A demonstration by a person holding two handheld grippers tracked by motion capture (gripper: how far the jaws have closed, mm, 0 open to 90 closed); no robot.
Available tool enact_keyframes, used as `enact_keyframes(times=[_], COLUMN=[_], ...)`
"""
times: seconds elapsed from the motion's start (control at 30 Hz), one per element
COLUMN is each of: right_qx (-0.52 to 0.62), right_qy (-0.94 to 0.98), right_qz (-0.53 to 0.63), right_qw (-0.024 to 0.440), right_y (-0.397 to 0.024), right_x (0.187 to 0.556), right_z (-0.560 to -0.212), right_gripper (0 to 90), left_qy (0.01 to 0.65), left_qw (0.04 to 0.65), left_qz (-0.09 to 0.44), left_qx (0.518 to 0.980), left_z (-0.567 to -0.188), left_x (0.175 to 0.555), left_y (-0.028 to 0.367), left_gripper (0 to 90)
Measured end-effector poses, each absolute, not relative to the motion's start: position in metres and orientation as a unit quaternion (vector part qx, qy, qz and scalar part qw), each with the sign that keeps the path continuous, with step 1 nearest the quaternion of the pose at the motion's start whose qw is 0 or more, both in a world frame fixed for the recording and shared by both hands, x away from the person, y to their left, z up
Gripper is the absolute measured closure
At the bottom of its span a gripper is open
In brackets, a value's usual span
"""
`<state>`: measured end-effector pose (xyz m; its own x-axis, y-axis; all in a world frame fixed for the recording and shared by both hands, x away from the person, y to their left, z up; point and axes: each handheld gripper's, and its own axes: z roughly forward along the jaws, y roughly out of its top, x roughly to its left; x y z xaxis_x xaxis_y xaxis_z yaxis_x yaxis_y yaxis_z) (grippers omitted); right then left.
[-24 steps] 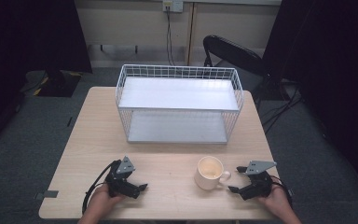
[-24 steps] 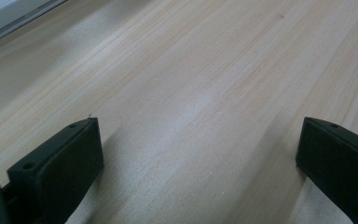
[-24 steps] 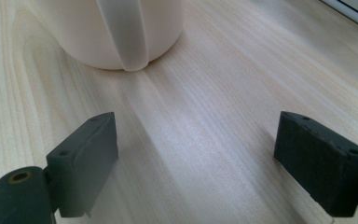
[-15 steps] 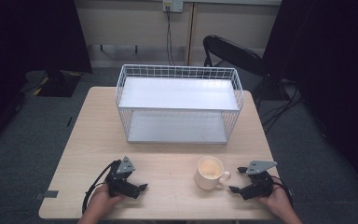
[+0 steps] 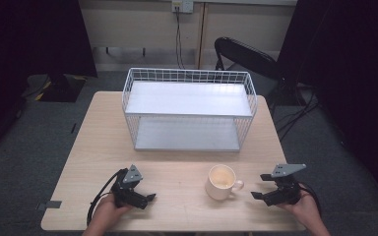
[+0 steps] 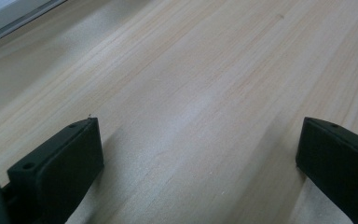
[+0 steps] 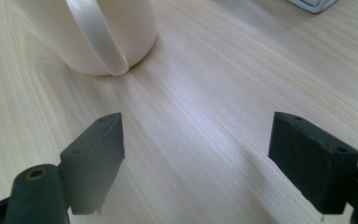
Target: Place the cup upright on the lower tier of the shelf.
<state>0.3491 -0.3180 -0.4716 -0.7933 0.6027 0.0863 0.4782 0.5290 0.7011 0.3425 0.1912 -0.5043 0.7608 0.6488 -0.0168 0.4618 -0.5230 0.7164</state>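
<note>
- Table of pale wood spans the middle of the high view, bare apart from a few things.
- Wire shelf rack, white, with two flat levels, stands at the upper centre of the frame, both levels bare.
- Cream mug sits upright at the lower centre-right of the high view, near the table's front edge, handle turned toward the frame's right; in the right gripper view the handle shows at upper left.
- Right gripper, at lower right, rests low over the wood with jaws spread wide and nothing between them; it points at the mug and stands near it, not touching.
- Left gripper, at lower left, is likewise spread wide and holds nothing, well apart from the mug, with plain tabletop ahead of it.
- Judgement: the step in hand looks like the approach to the mug. It would go best by sliding the right gripper forward level, lining one jaw inside the handle loop and one outside, and closing gently so the mug does not tip or skid.
</note>
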Motion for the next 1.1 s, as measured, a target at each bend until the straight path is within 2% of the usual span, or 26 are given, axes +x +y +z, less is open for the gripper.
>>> enact_keyframes(times=[0.4,1.1], right_qx=[0.325,0.312], right_qy=[0.860,0.869], right_qz=[0.383,0.375], right_qw=[0.087,0.090], right_y=[-0.321,-0.289], right_x=[0.353,0.369], right_z=[-0.439,-0.404], right_gripper=[17.8,18.9], left_qy=[0.322,0.322], left_qw=[0.368,0.368], left_qz=[0.127,0.127], left_qx=[0.863,0.863], left_z=[-0.504,-0.504], left_x=[0.342,0.343], left_y=[0.191,0.191], left_gripper=[0.1,0.1])
